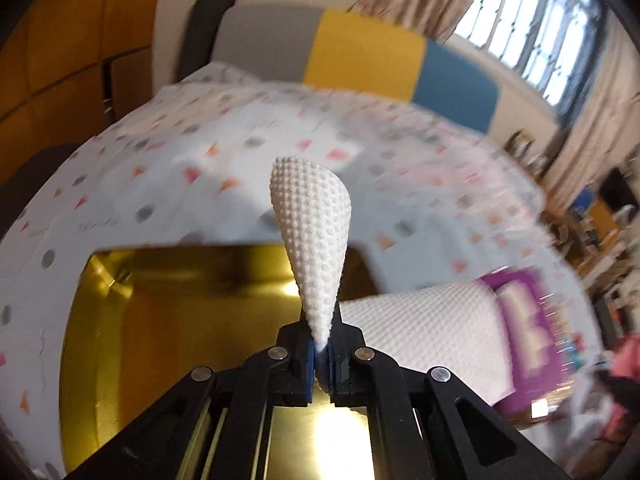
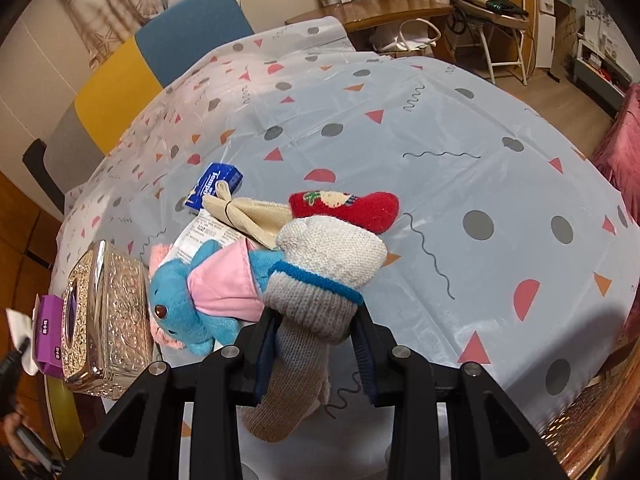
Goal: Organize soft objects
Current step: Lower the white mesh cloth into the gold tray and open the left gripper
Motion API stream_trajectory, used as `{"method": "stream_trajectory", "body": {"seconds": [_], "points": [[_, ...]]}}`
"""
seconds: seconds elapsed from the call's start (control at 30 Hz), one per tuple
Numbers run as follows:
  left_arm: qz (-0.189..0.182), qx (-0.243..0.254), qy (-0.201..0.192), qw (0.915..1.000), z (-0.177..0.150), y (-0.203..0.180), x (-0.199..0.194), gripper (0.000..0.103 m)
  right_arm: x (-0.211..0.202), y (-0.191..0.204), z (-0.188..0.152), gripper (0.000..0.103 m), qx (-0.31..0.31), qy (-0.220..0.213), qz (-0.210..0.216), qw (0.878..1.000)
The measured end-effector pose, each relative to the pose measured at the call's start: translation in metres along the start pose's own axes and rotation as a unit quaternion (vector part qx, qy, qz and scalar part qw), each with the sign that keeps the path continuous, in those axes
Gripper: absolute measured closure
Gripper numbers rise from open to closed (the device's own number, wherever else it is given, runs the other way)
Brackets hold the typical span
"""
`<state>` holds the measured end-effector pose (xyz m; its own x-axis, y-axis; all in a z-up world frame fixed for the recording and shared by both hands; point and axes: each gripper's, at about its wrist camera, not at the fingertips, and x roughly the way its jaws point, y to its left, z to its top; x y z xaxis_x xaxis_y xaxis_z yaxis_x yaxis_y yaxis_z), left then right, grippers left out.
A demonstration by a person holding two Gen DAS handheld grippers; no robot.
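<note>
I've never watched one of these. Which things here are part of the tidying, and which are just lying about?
Part of the job: white tissue in the left gripper; knitted mitten in the right gripper; blue plush toy; red sock.

Lying about: ornate tissue box; blue chair.

Readable print on the table

The small blue packet (image 2: 215,185), lying far-left of the pile of soft things, bears white lettering beginning "Temp". The white wrapper (image 2: 210,232) beneath it and the purple box (image 2: 50,330) at near left carry print too small to read.
</note>
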<state>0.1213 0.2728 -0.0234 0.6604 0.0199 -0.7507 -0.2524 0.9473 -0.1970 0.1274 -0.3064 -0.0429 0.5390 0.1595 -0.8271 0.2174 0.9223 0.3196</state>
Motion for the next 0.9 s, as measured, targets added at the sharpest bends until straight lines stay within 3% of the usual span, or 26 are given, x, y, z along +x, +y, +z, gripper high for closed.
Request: {"method": "stream_trajectory", "body": {"seconds": [0.2,0.23,0.3,0.33,0.37,0.43,0.63,0.9], "points": [[0.014,-0.001,0.044,0.9989,-0.016,0.008,0.039,0.098,0.002,0.010,-0.003,0.068,-0.023,0.005,-0.014,1.000],[0.016,0.000,0.050,0.9986,-0.012,0.004,0.041,0.094,0.003,0.010,-0.002,0.068,-0.023,0.006,-0.016,1.000],[0.012,0.006,0.055,0.9984,-0.013,-0.001,0.047,0.074,0.002,0.009,-0.003,0.068,-0.021,0.005,-0.017,1.000],[0.009,0.006,0.052,0.9986,-0.011,-0.003,0.046,0.049,0.002,0.008,-0.003,0.068,-0.020,0.004,-0.017,1.000],[0.005,0.002,0.046,0.9989,-0.011,-0.005,0.042,0.032,0.001,0.008,-0.003,0.068,-0.020,0.003,-0.016,1.000],[-0.006,-0.009,0.032,0.9994,-0.006,-0.004,0.032,0.030,0.000,0.010,-0.003,0.068,-0.024,0.001,-0.019,1.000],[0.010,-0.014,0.005,0.9998,-0.009,0.003,-0.003,0.025,-0.002,0.026,-0.006,0.069,-0.064,-0.006,-0.032,0.997],[0.021,0.000,0.000,0.9998,-0.060,0.001,-0.045,0.021,-0.003,0.042,0.004,0.069,-0.077,-0.011,-0.023,0.997]]}}
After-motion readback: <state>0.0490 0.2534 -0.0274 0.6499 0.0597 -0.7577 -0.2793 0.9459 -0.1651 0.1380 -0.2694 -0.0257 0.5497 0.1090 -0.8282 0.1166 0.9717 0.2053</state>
